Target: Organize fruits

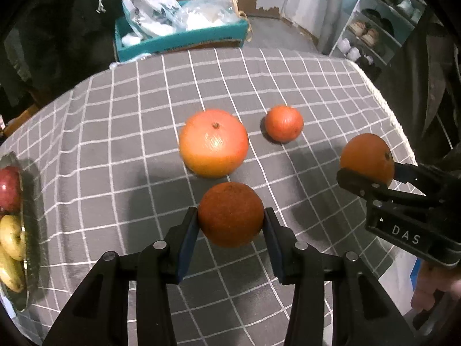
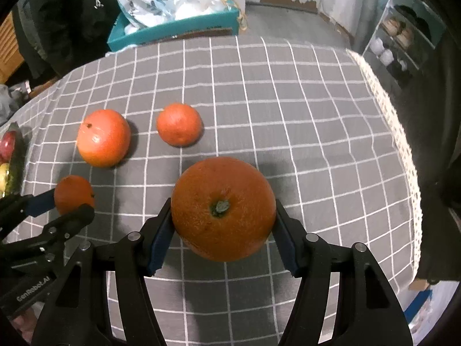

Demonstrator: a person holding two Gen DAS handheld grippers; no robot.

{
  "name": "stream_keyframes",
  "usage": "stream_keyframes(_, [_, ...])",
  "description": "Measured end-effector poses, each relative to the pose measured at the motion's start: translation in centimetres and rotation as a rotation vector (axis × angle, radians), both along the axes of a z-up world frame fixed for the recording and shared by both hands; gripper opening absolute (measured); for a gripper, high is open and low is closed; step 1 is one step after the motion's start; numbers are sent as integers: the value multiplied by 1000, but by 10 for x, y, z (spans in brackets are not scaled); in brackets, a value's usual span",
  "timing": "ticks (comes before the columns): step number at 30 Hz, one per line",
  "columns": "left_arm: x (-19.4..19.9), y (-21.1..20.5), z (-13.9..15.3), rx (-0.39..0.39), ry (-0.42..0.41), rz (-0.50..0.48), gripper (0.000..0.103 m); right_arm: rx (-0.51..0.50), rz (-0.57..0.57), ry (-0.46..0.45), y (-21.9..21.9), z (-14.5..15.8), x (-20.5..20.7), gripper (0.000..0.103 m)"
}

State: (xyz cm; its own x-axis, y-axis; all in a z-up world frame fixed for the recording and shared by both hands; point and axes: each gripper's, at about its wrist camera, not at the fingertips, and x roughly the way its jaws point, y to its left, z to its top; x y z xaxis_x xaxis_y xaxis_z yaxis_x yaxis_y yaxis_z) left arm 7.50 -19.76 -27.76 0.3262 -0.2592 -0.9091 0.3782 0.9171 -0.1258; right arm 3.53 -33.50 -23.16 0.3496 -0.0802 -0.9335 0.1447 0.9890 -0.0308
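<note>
**Carrying 2 oranges toward the fruit dish**

Holding a fruit in each claw, the person has both loads clear of the counter (image 1: pixel 121 132), which is draped in a grey cloth with a white grid and a lace edge. Largest of the loose fruit is the grapefruit (image 1: pixel 213 142), smooth, glossy and pink-orange, resting just ahead of the left claw (image 1: pixel 230 226). The right claw (image 2: pixel 223 225) is clamped on the big orange (image 2: pixel 223 207), pebbled skin, green stem button facing the camera, blue pads pressing its 2 sides. The left claw is closed around the small orange (image 1: pixel 231 214), darker and rougher, gripped across its middle. Smallest is the tangerine (image 1: pixel 283 123), slightly flattened, lying ahead and to the right of the left claw, just beside the grapefruit.

The glass dish (image 1: pixel 27 274) sits far to the left of the left claw, already holding a red apple and yellowish fruit. The step in hand looks like delivery to that dish. Round, firm fruit can roll out of flat pads, so keep the squeeze steady, travel level, and lower each orange until it touches before opening. Send the left load in first, since the right claw must cross behind it.
</note>
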Motion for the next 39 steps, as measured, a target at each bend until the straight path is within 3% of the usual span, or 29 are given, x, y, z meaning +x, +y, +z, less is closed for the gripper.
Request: stream_keyframes(39, [-13,64,137,-114,-282,131,45,-55,141,-337,54,140,-10,64])
